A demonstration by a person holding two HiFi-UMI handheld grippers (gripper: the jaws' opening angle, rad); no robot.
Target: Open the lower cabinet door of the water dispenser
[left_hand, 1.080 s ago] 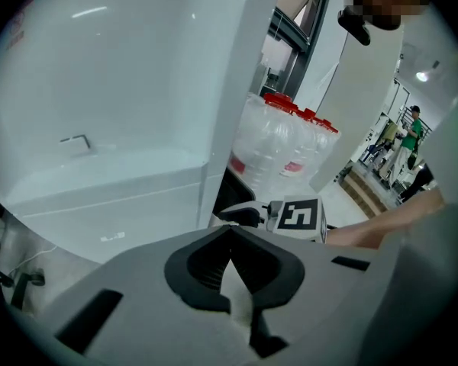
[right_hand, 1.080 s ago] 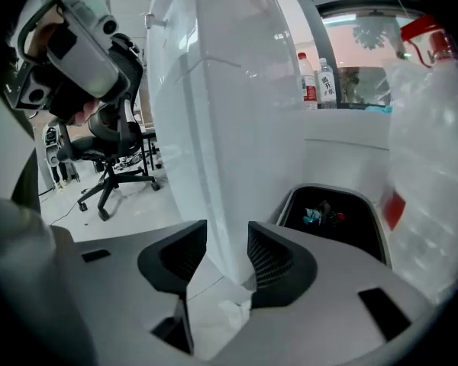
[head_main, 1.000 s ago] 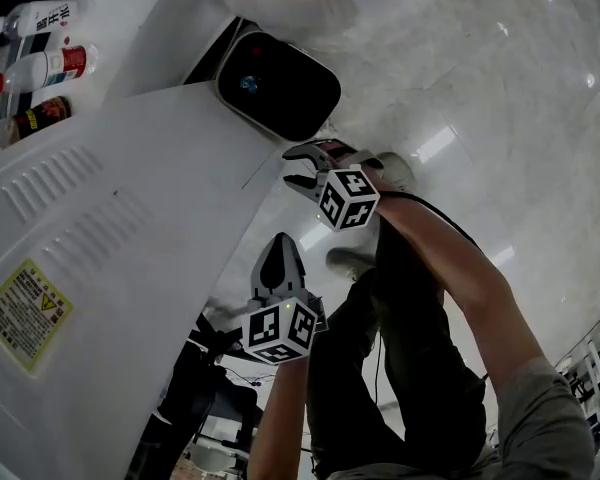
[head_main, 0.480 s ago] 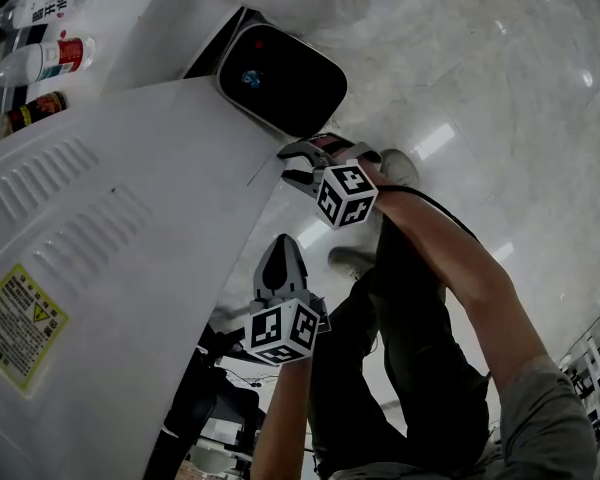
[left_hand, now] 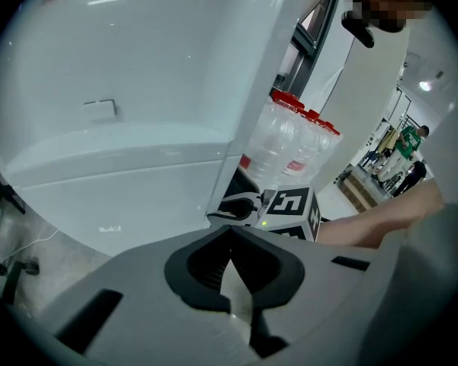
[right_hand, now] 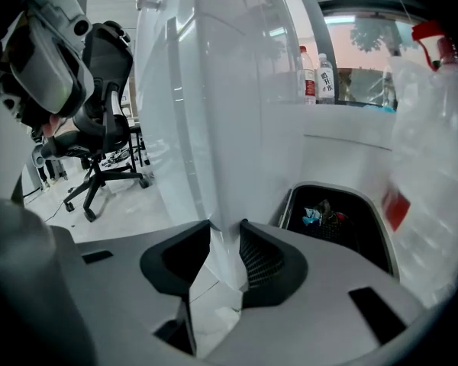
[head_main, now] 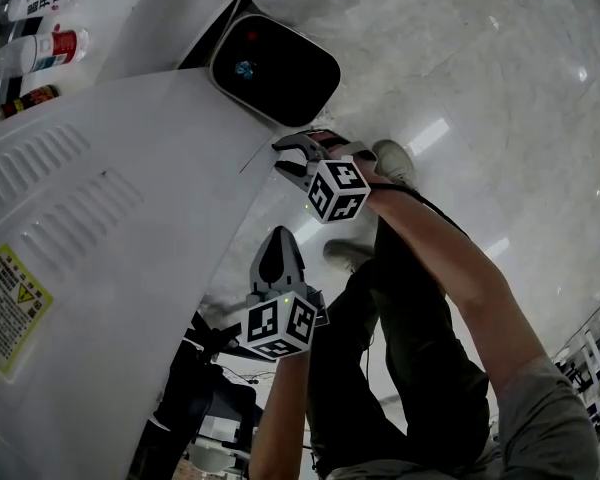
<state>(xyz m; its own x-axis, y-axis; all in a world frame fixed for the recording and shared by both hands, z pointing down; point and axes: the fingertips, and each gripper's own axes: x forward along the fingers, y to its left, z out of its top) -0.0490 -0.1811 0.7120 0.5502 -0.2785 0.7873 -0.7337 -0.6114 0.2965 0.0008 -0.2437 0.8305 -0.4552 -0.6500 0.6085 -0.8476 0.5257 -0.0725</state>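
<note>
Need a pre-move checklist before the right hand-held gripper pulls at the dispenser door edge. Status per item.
1. Grip: ok. The right hand-held gripper has just been closing, with the door edge between its jaws and pads on both faces.
2. Other hand clear: ok. The left hand-held gripper is shut, empty and apart from the door edge.
3. Door already ajar: cannot tell.
4. Swing path: cannot tell. The person's shoe and the red-capped jugs are near.
5. Depth of bite on the edge: cannot tell.
</note>
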